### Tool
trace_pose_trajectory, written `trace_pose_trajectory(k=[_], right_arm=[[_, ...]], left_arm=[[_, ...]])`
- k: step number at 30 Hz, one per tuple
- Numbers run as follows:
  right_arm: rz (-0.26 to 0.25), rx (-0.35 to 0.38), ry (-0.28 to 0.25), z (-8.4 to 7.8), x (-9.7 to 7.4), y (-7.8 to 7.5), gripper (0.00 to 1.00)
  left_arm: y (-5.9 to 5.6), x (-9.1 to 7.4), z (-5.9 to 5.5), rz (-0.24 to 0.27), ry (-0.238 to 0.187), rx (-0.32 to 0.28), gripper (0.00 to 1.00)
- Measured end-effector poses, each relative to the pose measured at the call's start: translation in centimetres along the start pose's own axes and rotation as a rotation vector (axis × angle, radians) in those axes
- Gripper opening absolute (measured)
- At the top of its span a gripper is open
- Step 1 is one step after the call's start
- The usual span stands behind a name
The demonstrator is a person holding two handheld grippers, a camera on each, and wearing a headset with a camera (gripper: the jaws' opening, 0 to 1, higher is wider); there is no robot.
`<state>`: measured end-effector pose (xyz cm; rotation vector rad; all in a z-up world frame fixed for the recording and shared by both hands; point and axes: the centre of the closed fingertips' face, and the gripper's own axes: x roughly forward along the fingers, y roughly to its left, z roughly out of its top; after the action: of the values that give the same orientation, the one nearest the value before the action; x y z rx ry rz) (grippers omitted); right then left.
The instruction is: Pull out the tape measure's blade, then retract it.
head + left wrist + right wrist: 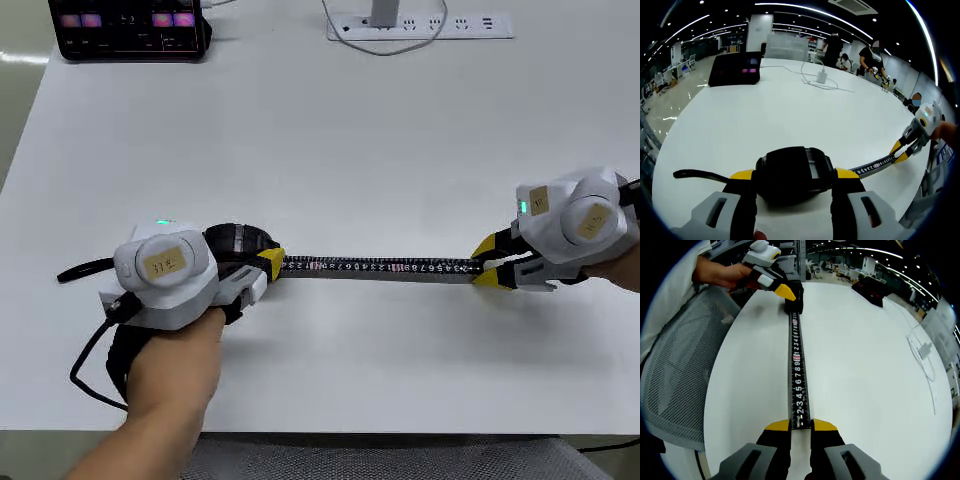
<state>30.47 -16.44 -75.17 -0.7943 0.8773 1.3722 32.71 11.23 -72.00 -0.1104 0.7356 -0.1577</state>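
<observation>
The black tape measure case [238,246] [794,171] rests on the white table, clamped between the yellow-tipped jaws of my left gripper [262,268] [794,175]. Its black strap [84,269] [695,175] trails off to the left. The dark blade [380,267] [798,371] [875,165] runs out flat across the table to the right, numbers facing up. My right gripper [489,264] [800,425] is shut on the blade's free end. The case [794,296] lies at the far end of the blade in the right gripper view, with the left gripper [785,291] on it.
A dark tablet-like device [130,27] [735,69] stands at the table's far left. A white power strip [420,24] with a cable and charger [821,77] lies at the far edge. A mesh chair [685,365] sits beside the near edge. People stand beyond the table.
</observation>
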Motion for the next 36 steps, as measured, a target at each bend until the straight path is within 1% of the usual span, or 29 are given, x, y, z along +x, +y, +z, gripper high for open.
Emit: trace_pose_trajectory(k=[3,12,19,22,27,36], right_arm=[[0.002,-0.002,0.006,0.0,0.0,0.0,0.10],[0.008,-0.005,0.008,0.0,0.1,0.0,0.10],[0.010,-0.009,0.018,0.2,0.1,0.0,0.10],[0.016,-0.009,-0.003,1.1,0.3,0.1,0.10],[0.024,-0.024,-0.011,2.0,1.0,0.1,0.10],[0.029,-0.030,-0.024,2.9,1.4,0.1,0.10]], left_arm=[[0.0,0.0,0.0,-0.003,0.004,-0.006,0.54],[0.0,-0.1,0.0,-0.006,-0.003,-0.009,0.54],[0.0,-0.1,0.0,-0.008,0.000,-0.010,0.54],[0.0,-0.1,0.0,-0.010,-0.002,-0.014,0.54],[0.0,-0.1,0.0,-0.013,-0.001,-0.017,0.54],[0.0,-0.2,0.0,-0.018,-0.002,-0.027,0.54]])
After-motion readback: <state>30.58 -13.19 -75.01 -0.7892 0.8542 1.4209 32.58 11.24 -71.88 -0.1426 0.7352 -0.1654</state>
